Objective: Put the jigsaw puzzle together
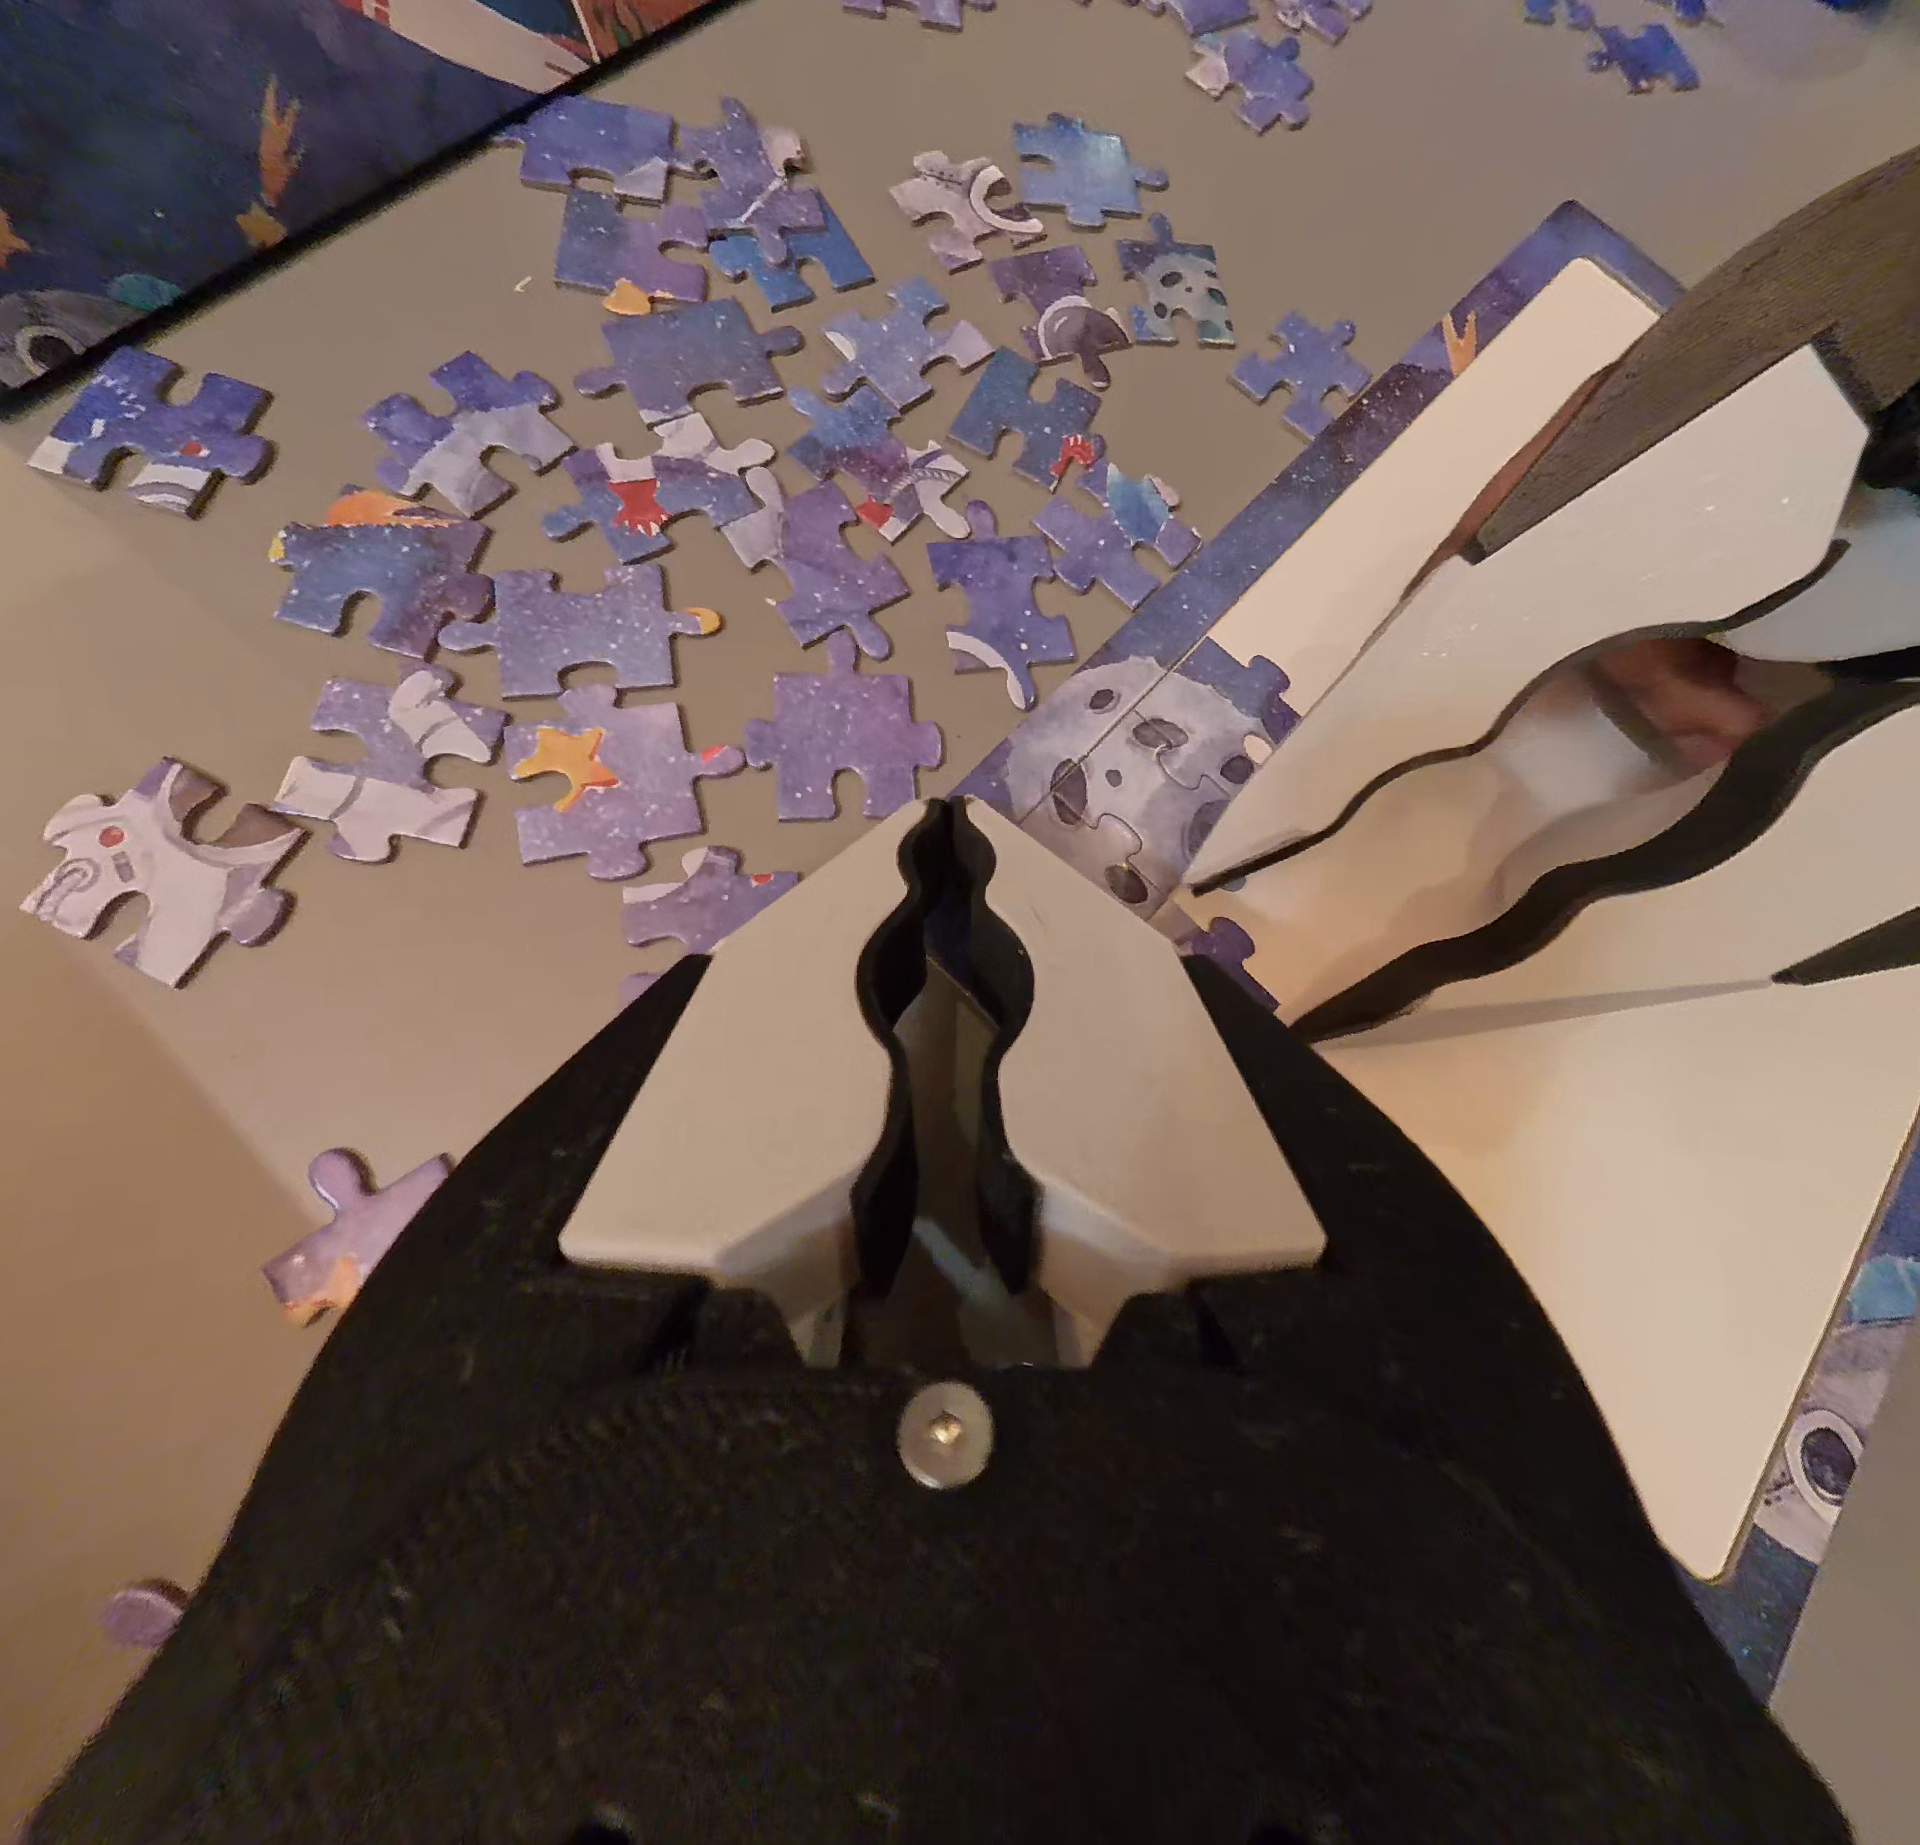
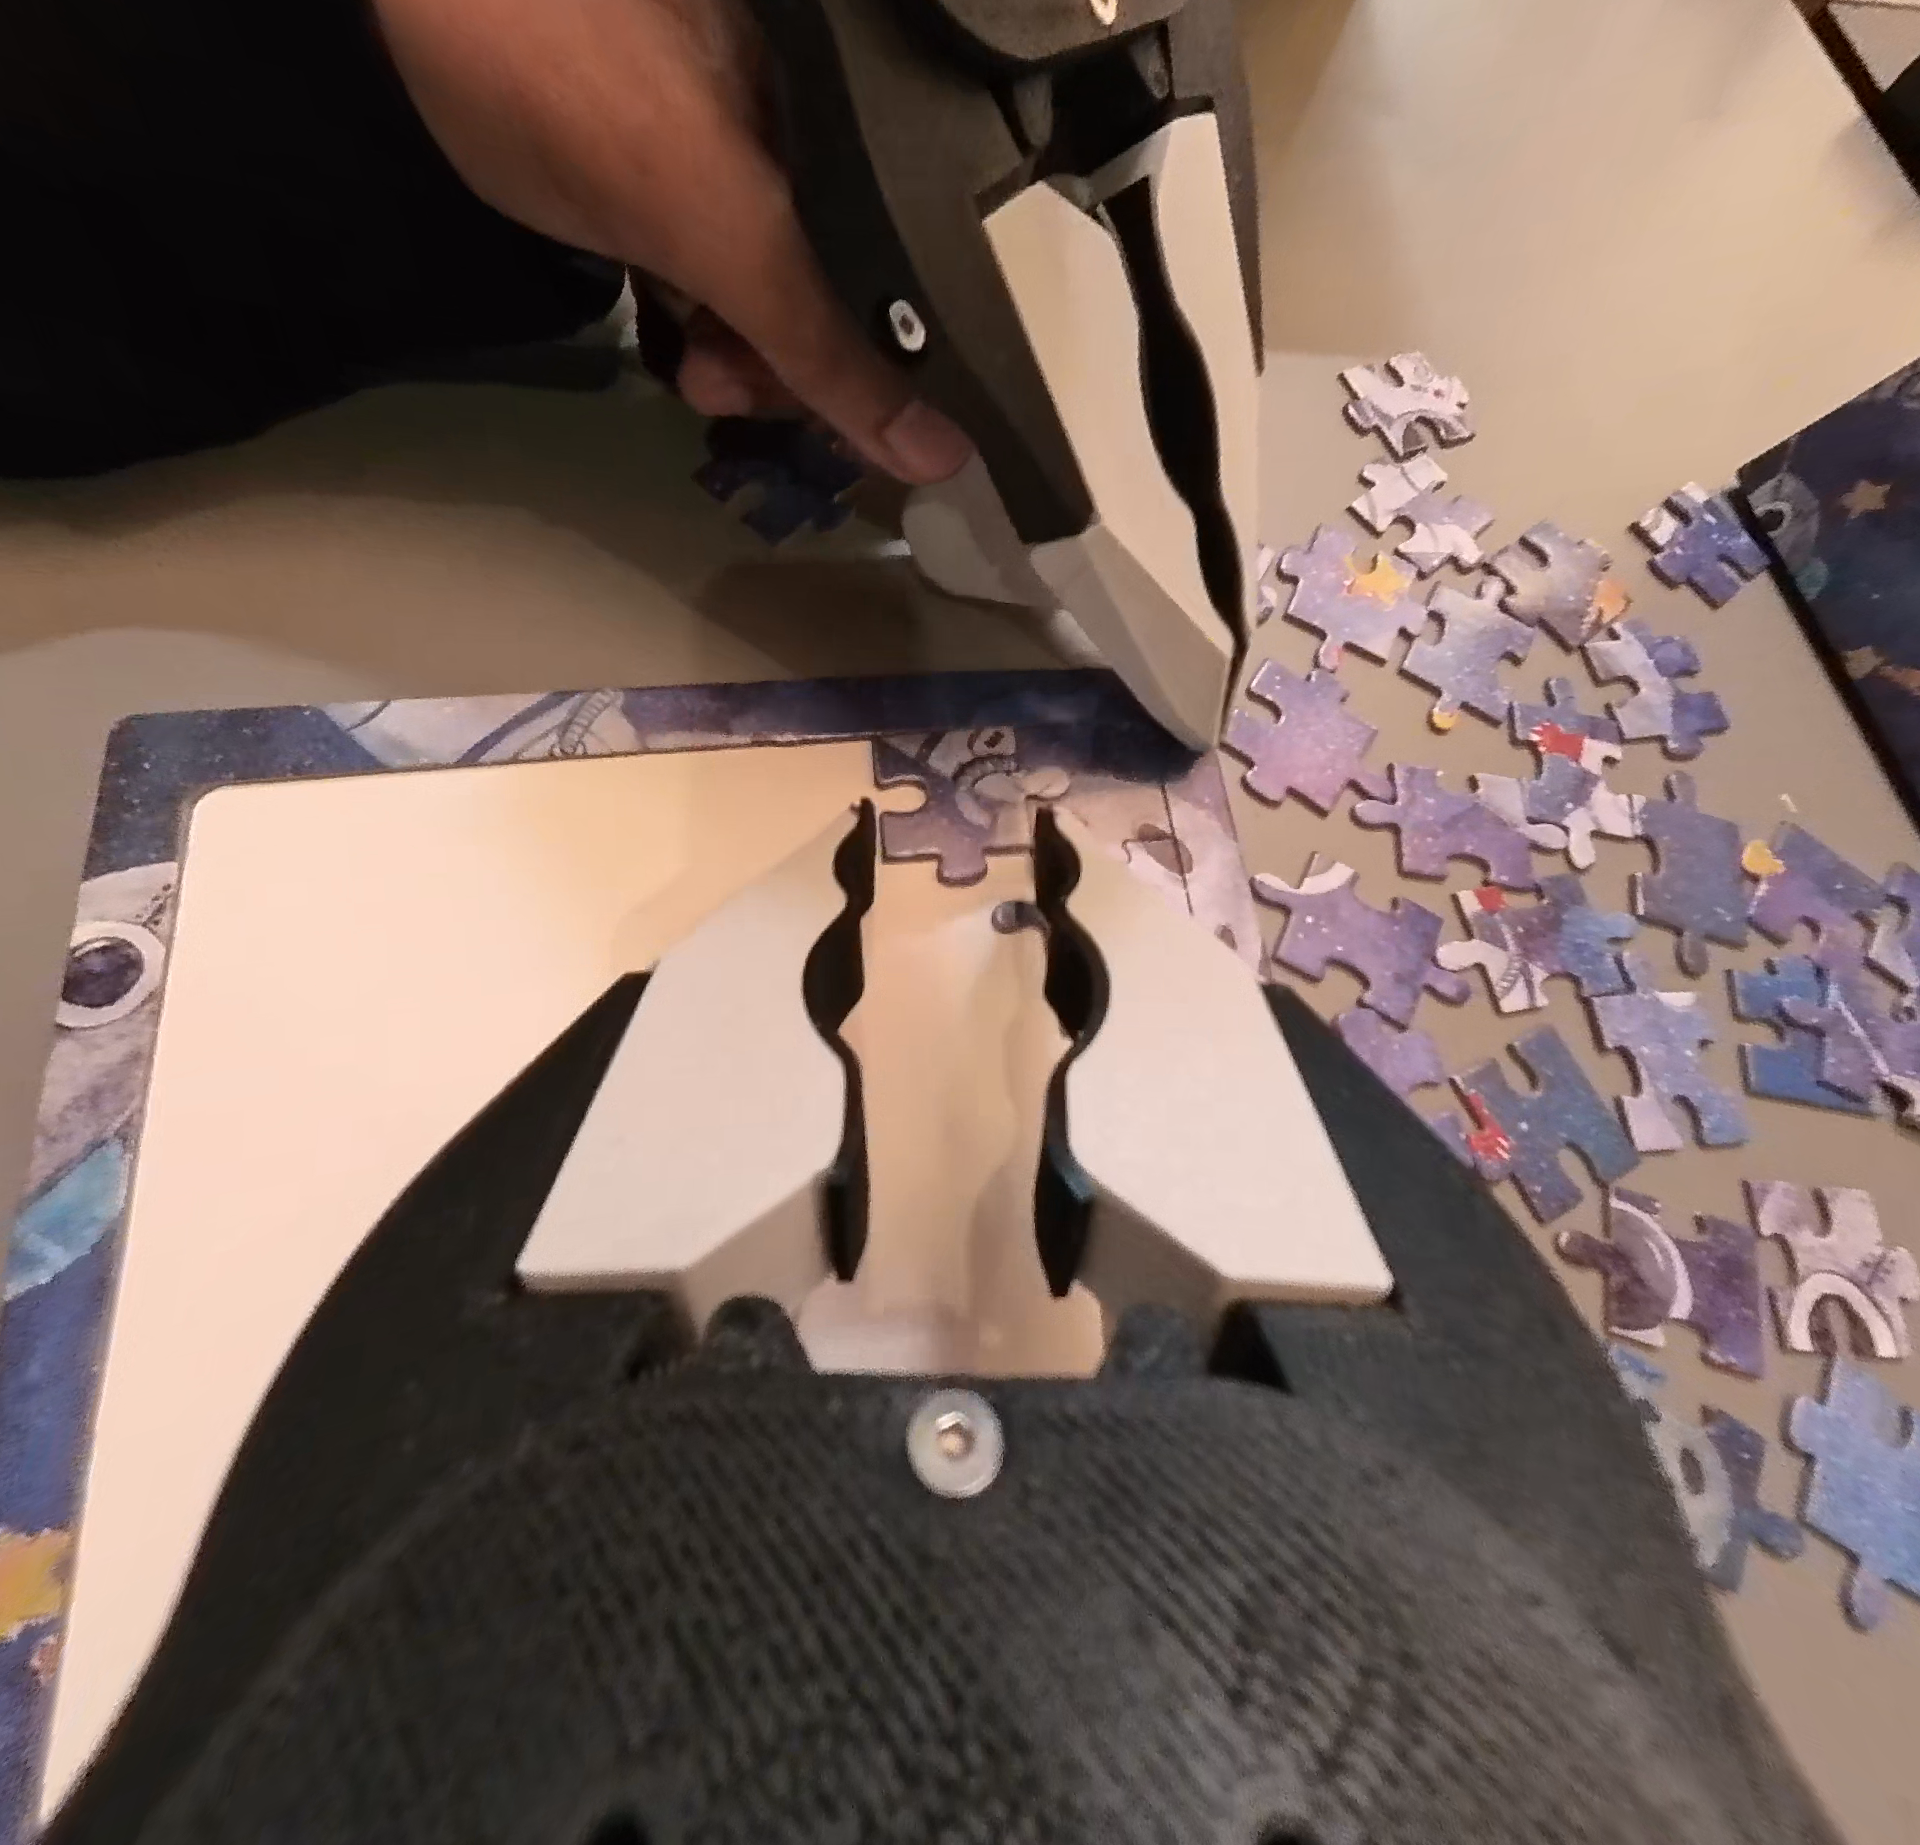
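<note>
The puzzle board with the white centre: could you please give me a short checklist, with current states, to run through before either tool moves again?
1. Left tool shut, nothing between its tips: ok.
2. Left tool tips at the far right corner of the puzzle board with the blue printed border; whether they press on it: cannot tell.
3. Right tool open, its tips either side of the purple jigsaw piece lying in the board's corner: ok.
4. Right tool's pads pressing that piece: not ok, gaps show.
5. That piece fully seated flat: cannot tell.
6. Loose purple and blue jigsaw pieces lie face up on the grey table, off the board: ok.
</note>
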Demonstrator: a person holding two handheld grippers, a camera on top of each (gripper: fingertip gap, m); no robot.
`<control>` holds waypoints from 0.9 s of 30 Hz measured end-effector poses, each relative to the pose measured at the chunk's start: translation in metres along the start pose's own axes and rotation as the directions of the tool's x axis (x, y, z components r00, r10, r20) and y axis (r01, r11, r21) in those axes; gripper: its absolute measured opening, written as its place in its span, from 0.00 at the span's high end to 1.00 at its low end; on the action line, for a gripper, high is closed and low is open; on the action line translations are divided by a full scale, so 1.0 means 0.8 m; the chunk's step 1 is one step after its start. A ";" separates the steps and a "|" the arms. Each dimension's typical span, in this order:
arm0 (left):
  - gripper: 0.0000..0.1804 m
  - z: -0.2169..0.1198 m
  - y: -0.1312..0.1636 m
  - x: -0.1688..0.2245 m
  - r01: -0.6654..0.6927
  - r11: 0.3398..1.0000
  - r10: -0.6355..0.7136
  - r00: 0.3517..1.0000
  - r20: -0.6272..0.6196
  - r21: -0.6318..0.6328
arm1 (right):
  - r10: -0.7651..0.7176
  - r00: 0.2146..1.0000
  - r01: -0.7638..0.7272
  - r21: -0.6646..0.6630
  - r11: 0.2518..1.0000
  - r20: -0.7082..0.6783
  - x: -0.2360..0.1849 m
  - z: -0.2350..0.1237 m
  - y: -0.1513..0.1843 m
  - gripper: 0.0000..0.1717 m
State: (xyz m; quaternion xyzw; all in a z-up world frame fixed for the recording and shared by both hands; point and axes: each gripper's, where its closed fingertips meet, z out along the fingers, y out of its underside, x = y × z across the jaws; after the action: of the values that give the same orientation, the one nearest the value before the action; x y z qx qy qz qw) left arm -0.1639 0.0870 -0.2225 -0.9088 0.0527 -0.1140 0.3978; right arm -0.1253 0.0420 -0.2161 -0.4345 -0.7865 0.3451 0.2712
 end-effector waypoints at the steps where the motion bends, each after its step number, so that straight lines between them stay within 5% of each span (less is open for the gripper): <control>1: 1.00 -0.001 -0.001 -0.001 0.005 1.000 -0.005 1.000 0.002 0.007 | 0.000 1.000 0.000 0.009 1.000 0.003 -0.001 -0.001 -0.002 0.83; 27: 1.00 0.000 -0.001 -0.006 0.026 1.000 -0.026 1.000 0.014 0.008 | 0.039 0.998 -0.037 -0.029 0.999 0.048 -0.009 0.018 -0.003 0.72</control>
State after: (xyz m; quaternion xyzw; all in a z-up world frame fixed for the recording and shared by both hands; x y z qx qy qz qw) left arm -0.1688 0.0882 -0.2226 -0.9086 0.0378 -0.1129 0.4002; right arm -0.1335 0.0305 -0.2235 -0.4447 -0.7892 0.3495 0.2394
